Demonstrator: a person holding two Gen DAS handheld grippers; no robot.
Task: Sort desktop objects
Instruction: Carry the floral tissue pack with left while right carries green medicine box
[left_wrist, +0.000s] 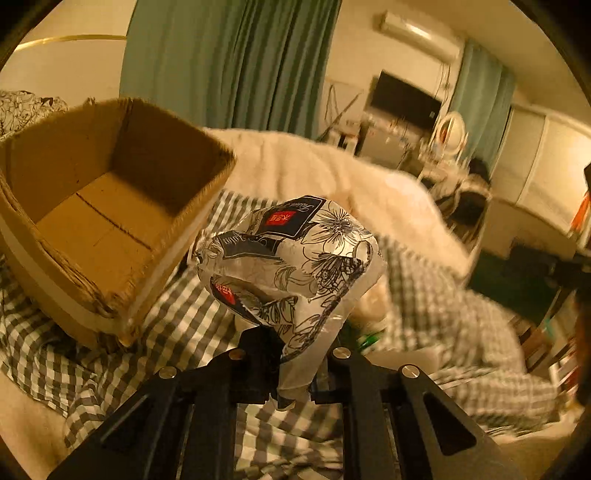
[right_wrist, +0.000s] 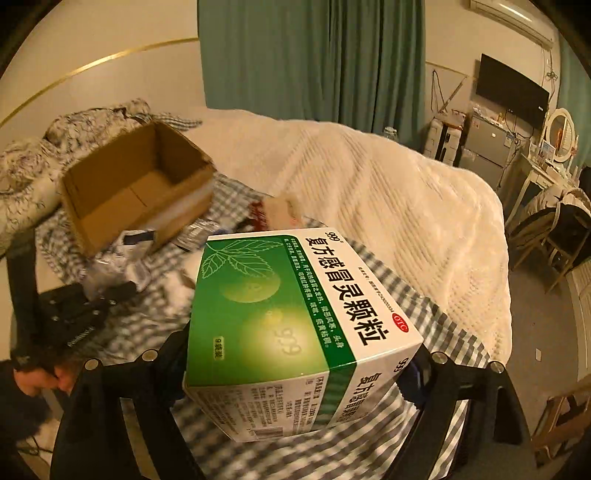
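My left gripper (left_wrist: 291, 363) is shut on the lower end of a floral-printed tissue pack (left_wrist: 291, 258), held in the air just right of an open cardboard box (left_wrist: 107, 218). In the right wrist view, my right gripper (right_wrist: 295, 373) holds a green and white medicine box (right_wrist: 291, 325) between wide-set jaws, lifted above the checked cloth (right_wrist: 436, 332). The cardboard box (right_wrist: 136, 188) lies farther off to the left there, and its inside looks bare. The left gripper with the tissue pack (right_wrist: 110, 266) shows at the left, held by a person's hand (right_wrist: 40, 376).
A checked cloth (left_wrist: 177, 321) covers the surface, with a cream quilted blanket (right_wrist: 388, 192) beyond it and a floral duvet (right_wrist: 29, 170) at the far left. Small packets (right_wrist: 199, 230) lie by the box. Green curtains, a dark screen and a vanity mirror stand behind.
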